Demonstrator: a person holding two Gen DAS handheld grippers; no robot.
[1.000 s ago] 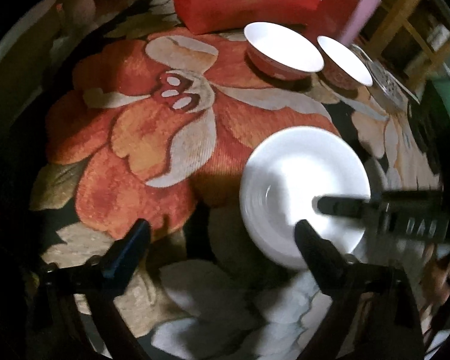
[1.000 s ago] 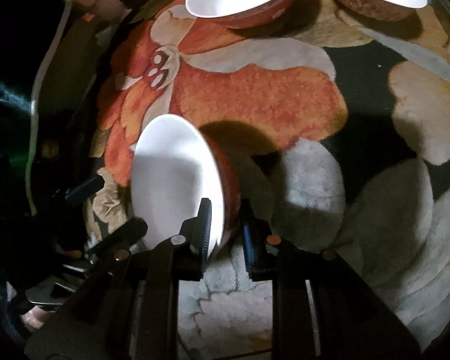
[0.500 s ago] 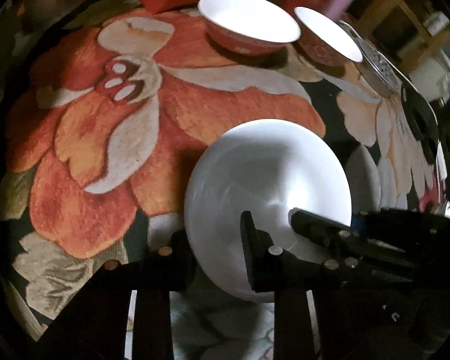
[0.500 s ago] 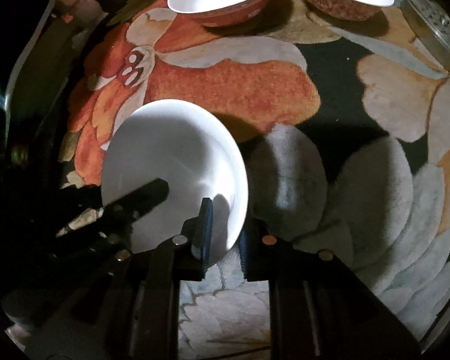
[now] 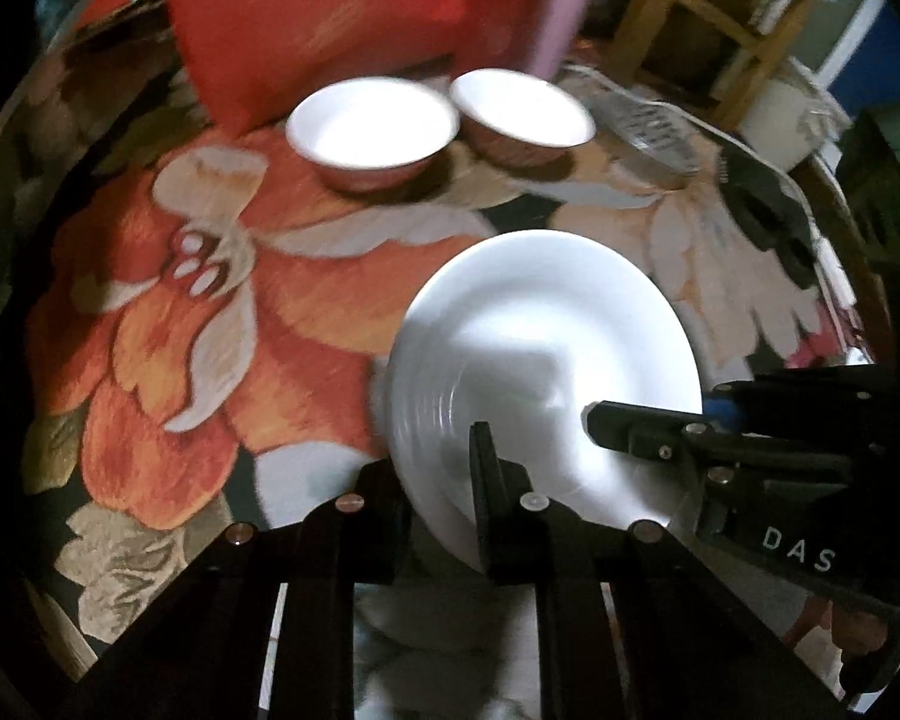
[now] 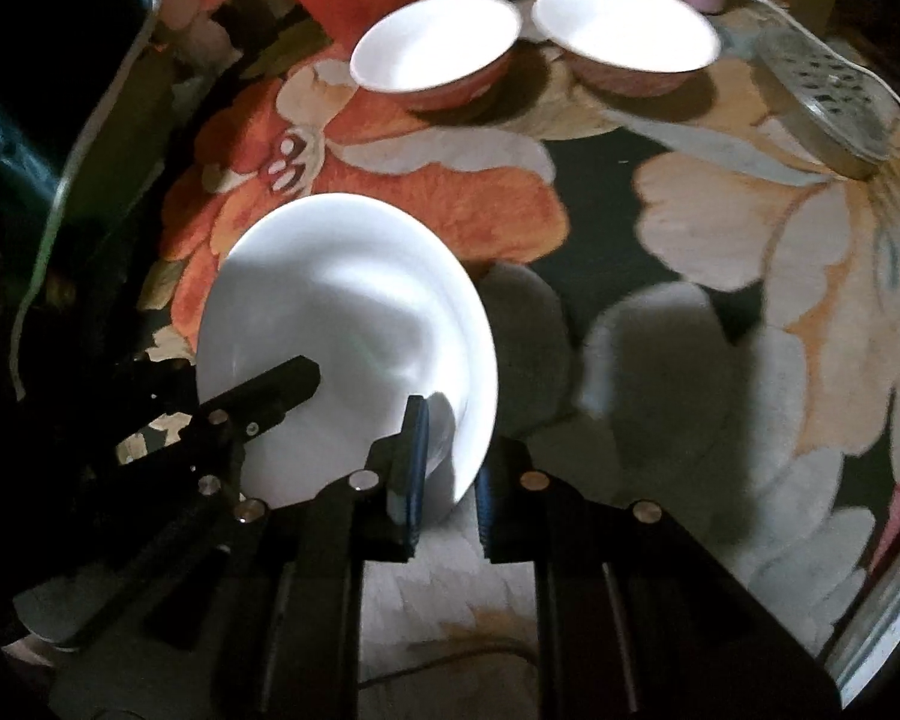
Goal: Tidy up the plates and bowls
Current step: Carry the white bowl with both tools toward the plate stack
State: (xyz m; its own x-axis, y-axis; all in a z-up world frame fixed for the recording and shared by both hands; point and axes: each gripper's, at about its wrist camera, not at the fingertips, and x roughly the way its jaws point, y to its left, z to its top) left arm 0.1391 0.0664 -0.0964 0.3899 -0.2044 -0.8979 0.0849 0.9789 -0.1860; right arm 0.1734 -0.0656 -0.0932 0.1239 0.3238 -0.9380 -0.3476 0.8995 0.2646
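Floral cloth in orange, cream and black is covering the tabletop, with a red cushion standing at its far edge. Two bowls, white inside and reddish outside, are sitting side by side just in front of it: one on the left, the other on the right, close together. Nearer the cameras, a plain white plate is tilting above the cloth, glossy, with faint concentric rings near its rim. Both tongs are pinching it at opposite edges: the left tongs, whose jaws have just been closing, are clamped tight on its near left rim, and the right tongs are clamped on its right rim. A metal perforated utensil is lying to the right of the bowls.
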